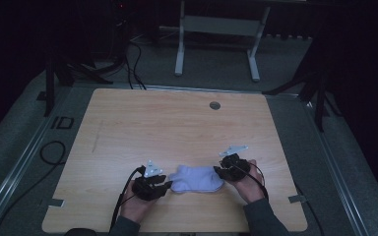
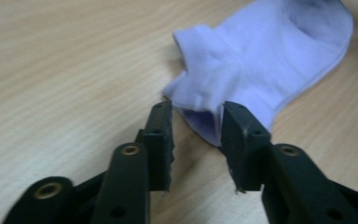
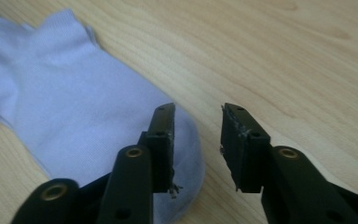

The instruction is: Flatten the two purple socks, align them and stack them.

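1. Pale lilac cotton, that's what I'm looking at: one ankle sock (image 1: 197,178) lying flat on the wooden table (image 1: 177,128), near the edge closest to the person and a bit toward the middle of that edge.

2. The sock's long axis runs side to side along that near edge. From the high view the cuff end is the one by the left gripper (image 1: 163,185) and the rounded toe is the one by the right gripper (image 1: 220,171).

3. In the left gripper view the left gripper (image 2: 196,122) has its jaws apart by a moderate gap, not wide. A corner of the sock (image 2: 261,60) at the cuff end sits right in that gap. I can't tell if the pads actually touch the fabric; they aren't closed on it.

4. In the right gripper view the right gripper (image 3: 198,128) is parted about the same, holding nothing. One jaw hangs over the toe of the sock (image 3: 74,107), the other over bare table (image 3: 284,56) just beside the toe. Whether that jaw rests on the cloth I can't say.

5. Relative to the sock, each hand sits at one end, left hand (image 1: 138,206) and right hand (image 1: 250,186), both on the person's side of it.
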The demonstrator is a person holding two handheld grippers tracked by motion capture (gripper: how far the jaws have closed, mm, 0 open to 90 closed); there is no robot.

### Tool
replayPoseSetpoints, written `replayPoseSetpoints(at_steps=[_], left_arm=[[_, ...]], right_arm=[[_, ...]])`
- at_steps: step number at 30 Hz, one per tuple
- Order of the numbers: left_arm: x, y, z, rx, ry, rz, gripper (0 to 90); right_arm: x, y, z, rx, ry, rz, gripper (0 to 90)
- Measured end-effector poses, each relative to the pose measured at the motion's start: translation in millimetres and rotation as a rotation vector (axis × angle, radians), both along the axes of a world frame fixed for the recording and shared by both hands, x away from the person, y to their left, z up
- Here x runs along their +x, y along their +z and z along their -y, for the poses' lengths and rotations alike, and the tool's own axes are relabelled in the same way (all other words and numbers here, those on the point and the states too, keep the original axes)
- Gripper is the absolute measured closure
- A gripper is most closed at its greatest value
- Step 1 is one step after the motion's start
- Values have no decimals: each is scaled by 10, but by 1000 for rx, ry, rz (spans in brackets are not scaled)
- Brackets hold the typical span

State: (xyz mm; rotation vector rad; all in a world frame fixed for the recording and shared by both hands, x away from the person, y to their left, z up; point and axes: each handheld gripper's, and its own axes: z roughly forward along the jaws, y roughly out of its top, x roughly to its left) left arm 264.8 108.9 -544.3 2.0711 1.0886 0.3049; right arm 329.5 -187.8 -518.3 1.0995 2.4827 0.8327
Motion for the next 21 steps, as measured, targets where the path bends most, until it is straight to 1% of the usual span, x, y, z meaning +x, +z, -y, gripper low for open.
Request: replayPoseSetpoints(at_steps=[3,5,7,13,16,17,19,20,21], left_arm=[[8,25,-12,20,8,28,590],[22,38,-7,54,15,54,579],[44,46,-12,74,27,71,568],[122,38,-104,66,94,77,564],[157,37,-160,60,126,81,564],[172,32,-177,63,136,86,564],[208,15,-206,94,163,104,564],[232,5,-224,104,180,106,564],[232,5,-224,104,180,106,562]], right_arm=[[-14,37,39,28,-3,7,608],[-16,54,71,45,-8,18,592],[-12,58,112,71,-21,22,587],[-15,14,254,135,-79,32,569],[-19,-20,338,158,-110,31,567],[-18,-31,367,165,-119,35,568],[-12,-40,421,165,-130,35,569],[-6,-40,447,166,-136,39,568],[2,-42,477,165,-141,47,564]])
